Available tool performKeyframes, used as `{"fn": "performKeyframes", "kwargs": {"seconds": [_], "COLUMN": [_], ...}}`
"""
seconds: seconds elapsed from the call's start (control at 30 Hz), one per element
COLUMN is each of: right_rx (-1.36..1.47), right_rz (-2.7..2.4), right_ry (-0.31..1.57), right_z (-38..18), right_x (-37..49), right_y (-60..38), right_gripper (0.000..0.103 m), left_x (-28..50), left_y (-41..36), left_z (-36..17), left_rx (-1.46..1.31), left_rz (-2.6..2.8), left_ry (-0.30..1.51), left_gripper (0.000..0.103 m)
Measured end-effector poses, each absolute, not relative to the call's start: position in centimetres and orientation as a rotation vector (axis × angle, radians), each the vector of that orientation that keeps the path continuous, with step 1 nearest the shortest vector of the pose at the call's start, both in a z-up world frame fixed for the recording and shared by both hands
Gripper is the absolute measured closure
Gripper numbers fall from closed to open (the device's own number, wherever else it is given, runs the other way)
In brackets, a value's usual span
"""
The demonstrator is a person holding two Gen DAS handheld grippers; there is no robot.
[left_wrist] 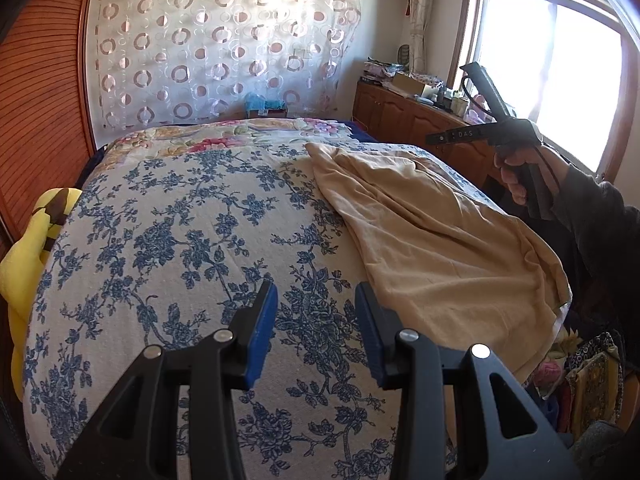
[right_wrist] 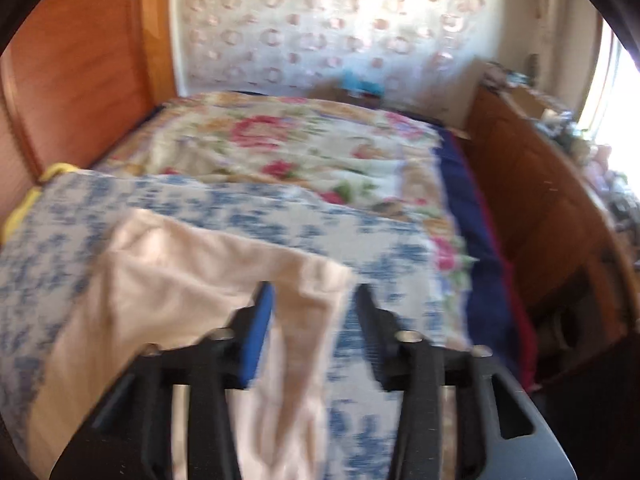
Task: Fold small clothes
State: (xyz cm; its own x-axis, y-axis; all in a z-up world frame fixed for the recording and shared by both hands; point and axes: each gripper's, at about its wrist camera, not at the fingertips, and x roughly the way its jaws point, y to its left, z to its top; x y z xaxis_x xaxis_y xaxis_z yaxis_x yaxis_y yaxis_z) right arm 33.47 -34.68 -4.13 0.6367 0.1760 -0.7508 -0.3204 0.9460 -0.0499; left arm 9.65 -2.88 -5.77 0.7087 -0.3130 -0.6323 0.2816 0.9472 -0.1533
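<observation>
I see the beige garment (left_wrist: 432, 220) lying crumpled and creased on the blue-flowered bedspread (left_wrist: 180, 240), spread from about one o'clock down to four o'clock of my left gripper (left_wrist: 316, 332), its near hem running along the bed's right edge. My left gripper hovers with its jaws partly apart and nothing between them, over bare bedspread; there is open cover from nine to twelve o'clock, out to a yellow plush (left_wrist: 32, 240) by the wooden headboard (left_wrist: 40, 80). The left view alone shows my right hand (left_wrist: 516, 176) lifted off the bed at two o'clock, before the window (left_wrist: 552, 72). The right view is blurred, but it shows the garment (right_wrist: 168, 280) under my right gripper (right_wrist: 316, 320), whose jaws stand partly apart; a fold seems to lie between them, apparently unpinched. Beyond it at twelve o'clock lies a red-flowered quilt (right_wrist: 280, 140), and a wooden cabinet (right_wrist: 540, 208) stands at two o'clock.
</observation>
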Motion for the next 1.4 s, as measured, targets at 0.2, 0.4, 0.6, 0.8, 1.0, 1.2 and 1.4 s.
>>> {"fn": "performKeyframes", "kwargs": {"seconds": [0.2, 0.4, 0.6, 0.8, 1.0, 1.2, 1.4], "right_rx": [-0.233, -0.193, -0.266, -0.283, -0.272, -0.257, -0.185], "right_rz": [0.391, 0.435, 0.491, 0.152, 0.230, 0.302, 0.348], "right_ry": [0.923, 0.985, 0.750, 0.808, 0.848, 0.809, 0.796], "right_z": [-7.1, -8.9, -4.9, -5.5, -5.7, -3.7, -4.0], "right_x": [33.0, 33.8, 31.0, 34.6, 32.6, 26.6, 18.9], "right_y": [-31.2, -31.0, -31.0, -34.6, -35.5, -36.8, -38.0], "right_gripper": [0.057, 0.091, 0.102, 0.098, 0.050, 0.048, 0.048], "left_x": [9.5, 9.5, 9.5, 9.3, 9.2, 9.1, 8.9], "left_y": [-3.8, -4.5, -4.7, -4.9, -5.3, -6.3, -7.3], "left_z": [-6.2, -6.8, -7.0, -7.0, -7.1, -7.1, -7.0], "left_rx": [-0.031, -0.018, -0.019, -0.016, -0.011, -0.003, 0.017], "left_rz": [-0.343, -0.358, -0.358, -0.362, -0.374, -0.390, -0.407], "left_ry": [0.723, 0.739, 0.744, 0.743, 0.747, 0.747, 0.750], "left_gripper": [0.064, 0.064, 0.064, 0.064, 0.064, 0.064, 0.064]}}
